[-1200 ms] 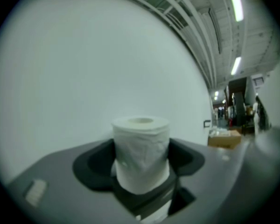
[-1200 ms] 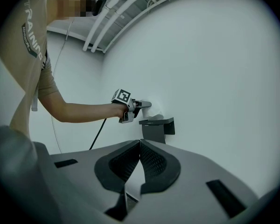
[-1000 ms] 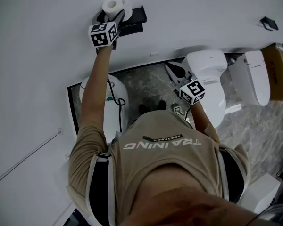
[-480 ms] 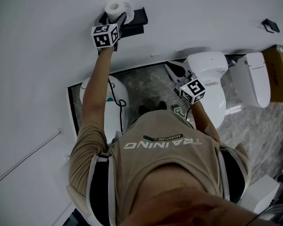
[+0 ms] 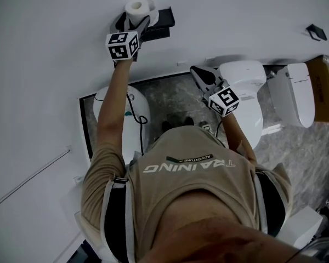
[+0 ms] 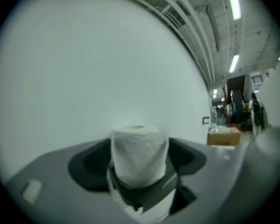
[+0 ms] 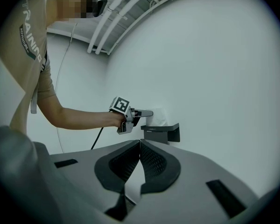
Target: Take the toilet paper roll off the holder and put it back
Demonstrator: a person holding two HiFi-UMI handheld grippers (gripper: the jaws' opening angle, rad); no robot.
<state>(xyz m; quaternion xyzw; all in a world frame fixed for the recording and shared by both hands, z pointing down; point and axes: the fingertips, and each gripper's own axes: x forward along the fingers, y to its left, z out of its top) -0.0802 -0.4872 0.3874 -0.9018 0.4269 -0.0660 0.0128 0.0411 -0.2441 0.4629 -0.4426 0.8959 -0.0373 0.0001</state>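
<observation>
The left tool [image 5: 132, 22] sits level at the wall [image 5: 49, 64], its jaws on either side of the toilet paper roll [image 6: 140, 155]. The jaws have just been opening and now stand wide. The dark pads seem to stand clear of the paper on both sides, though the roll hides their inner faces, so the grip looks released. The roll stands upright with its core hole facing up, resting on the black holder [image 5: 161, 21] fixed to the wall. Behind the tool's marker cube [image 5: 122, 44], the left arm [image 5: 111, 108] reaches out nearly straight from the shoulder to the holder.

The right tool [image 7: 140, 164] is clenched on nothing, its two jaws meeting along their inner edges. It points level towards the same wall, well apart from the holder. The right arm is bent, keeping that tool in front of the white toilet [image 5: 247, 86].
</observation>
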